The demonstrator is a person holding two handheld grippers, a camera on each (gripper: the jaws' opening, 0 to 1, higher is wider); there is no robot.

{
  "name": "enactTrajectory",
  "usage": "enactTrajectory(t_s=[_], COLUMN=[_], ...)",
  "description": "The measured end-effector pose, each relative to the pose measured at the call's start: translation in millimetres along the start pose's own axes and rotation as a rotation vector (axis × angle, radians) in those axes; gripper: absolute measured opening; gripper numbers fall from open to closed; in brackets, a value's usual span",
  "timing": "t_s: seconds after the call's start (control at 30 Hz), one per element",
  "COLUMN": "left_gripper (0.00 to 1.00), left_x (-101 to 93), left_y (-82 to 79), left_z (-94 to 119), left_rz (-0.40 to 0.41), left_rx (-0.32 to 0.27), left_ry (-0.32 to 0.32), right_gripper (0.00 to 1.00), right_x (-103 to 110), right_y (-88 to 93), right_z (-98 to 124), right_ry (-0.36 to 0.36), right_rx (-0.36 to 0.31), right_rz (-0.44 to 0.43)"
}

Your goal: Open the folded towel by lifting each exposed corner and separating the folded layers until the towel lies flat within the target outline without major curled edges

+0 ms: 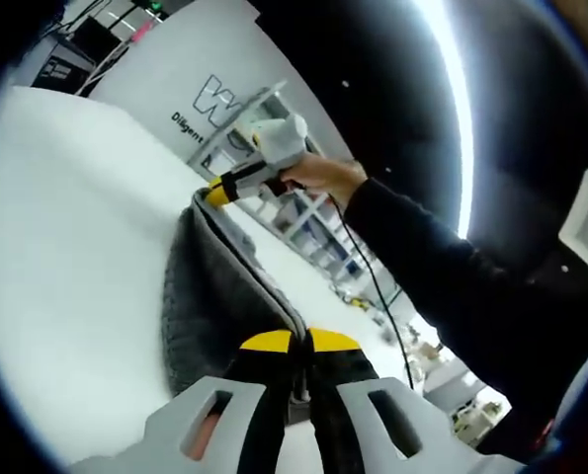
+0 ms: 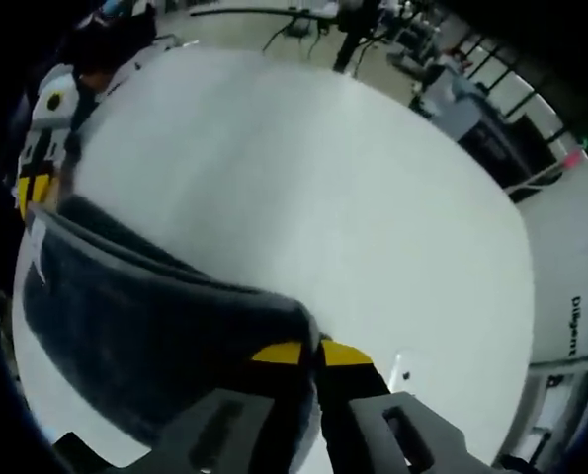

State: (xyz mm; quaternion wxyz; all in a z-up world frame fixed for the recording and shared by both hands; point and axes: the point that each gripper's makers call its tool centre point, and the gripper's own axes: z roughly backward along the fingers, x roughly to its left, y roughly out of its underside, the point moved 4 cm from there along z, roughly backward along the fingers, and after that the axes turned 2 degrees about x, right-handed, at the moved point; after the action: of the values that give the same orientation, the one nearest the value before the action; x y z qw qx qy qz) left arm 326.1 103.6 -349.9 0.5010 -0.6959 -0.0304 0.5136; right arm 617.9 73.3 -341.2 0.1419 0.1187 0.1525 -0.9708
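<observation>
Towel: the dark grey towel [image 1: 210, 296] is hanging stretched between the two grippers, above the white table [image 1: 66, 257]
Left gripper [image 1: 300, 343]: its jaws are closing tight on one towel corner
Right gripper [image 2: 316, 348]: it is pinching the other corner; a person's hand [image 1: 323, 176] is holding it
Containers: I am seeing none

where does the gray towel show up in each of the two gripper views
Left gripper view: the gray towel hangs lower centre, its edge running from the left gripper up to the right gripper.
Right gripper view: towel lower left.
Shared landmark: the white table.
</observation>
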Motion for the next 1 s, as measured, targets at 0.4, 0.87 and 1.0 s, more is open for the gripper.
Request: enactTrajectory(t_s=[0.4, 0.87, 1.0], left_gripper=[0.02, 0.02, 0.02], left_x=[-11.0, -23.3, -25.3], left_y=[-3.6, -2.3, -1.5], left_z=[-2, -7, -9], left_rz=[-0.067, -0.119, -0.122], left_rx=[-0.028, -0.023, -0.023], left_ry=[0.011, 0.027, 0.03], right_gripper=[0.0, 0.0, 0.0], right_x=[-7, -8, -6], right_y=[-0.2, 1.5, 1.7], right_z=[9, 24, 25], right_ry=[0.04, 0.09, 0.104], right_rx=[-0.002, 0.014, 0.007], right_rz=[-0.036, -0.037, -0.034])
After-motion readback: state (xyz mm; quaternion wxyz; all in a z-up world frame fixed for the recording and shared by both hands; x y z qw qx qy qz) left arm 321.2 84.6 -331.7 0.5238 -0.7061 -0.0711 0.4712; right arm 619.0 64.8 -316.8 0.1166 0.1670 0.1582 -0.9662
